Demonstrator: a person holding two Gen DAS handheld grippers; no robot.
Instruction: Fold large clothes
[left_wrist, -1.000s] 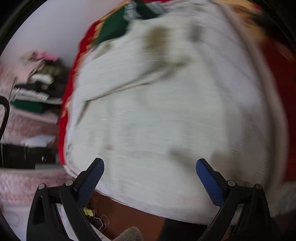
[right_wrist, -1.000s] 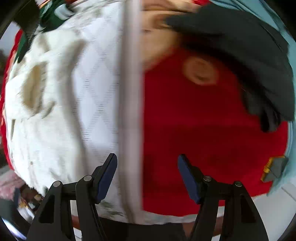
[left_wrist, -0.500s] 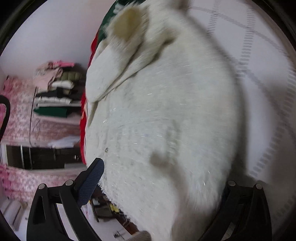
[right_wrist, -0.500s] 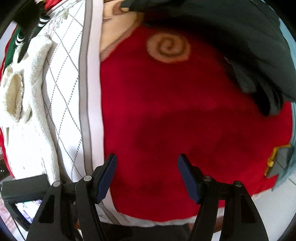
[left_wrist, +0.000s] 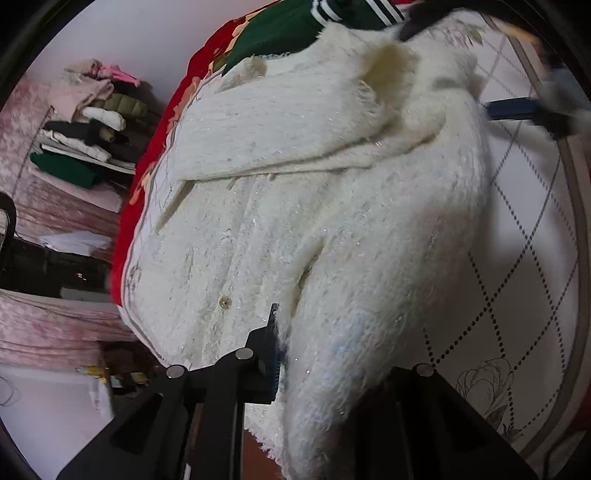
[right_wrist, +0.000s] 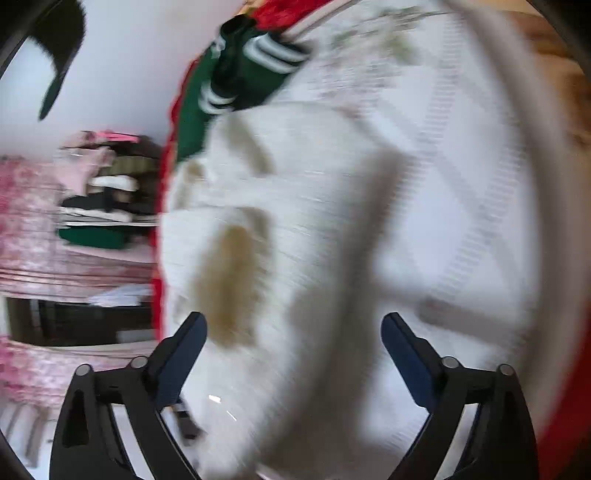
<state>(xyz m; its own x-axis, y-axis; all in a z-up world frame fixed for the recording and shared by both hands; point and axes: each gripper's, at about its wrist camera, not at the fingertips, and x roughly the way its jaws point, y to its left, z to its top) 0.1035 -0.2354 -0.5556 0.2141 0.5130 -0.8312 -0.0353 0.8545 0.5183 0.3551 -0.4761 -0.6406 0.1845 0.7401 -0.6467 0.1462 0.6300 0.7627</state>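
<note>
The left gripper (left_wrist: 314, 354) is closed on a fold of the fluffy white cardigan (left_wrist: 332, 192), its fingers drawn together with the pile bunched up between them; only the left finger shows, the other being buried under the wool. From that pinch the cardigan spreads away across the white quilted bedspread (left_wrist: 524, 258) with its dotted diamond pattern, a sleeve folded across the chest and a small button (left_wrist: 224, 302) showing on the front. The right gripper (right_wrist: 293, 354) hangs spread wide above the same cardigan (right_wrist: 295, 229) with nothing between its blue pads (right_wrist: 184, 354); that view is heavily blurred, so whether it touches the wool cannot be told. Beyond the cardigan's collar lies a green garment with white stripes (left_wrist: 295, 26), partly under it. A red blanket (left_wrist: 147, 177) edges the bedspread on the left. Well beyond the bed, a stack of folded clothes (left_wrist: 85, 125) sits against the wall on a pink patterned surface.
</note>
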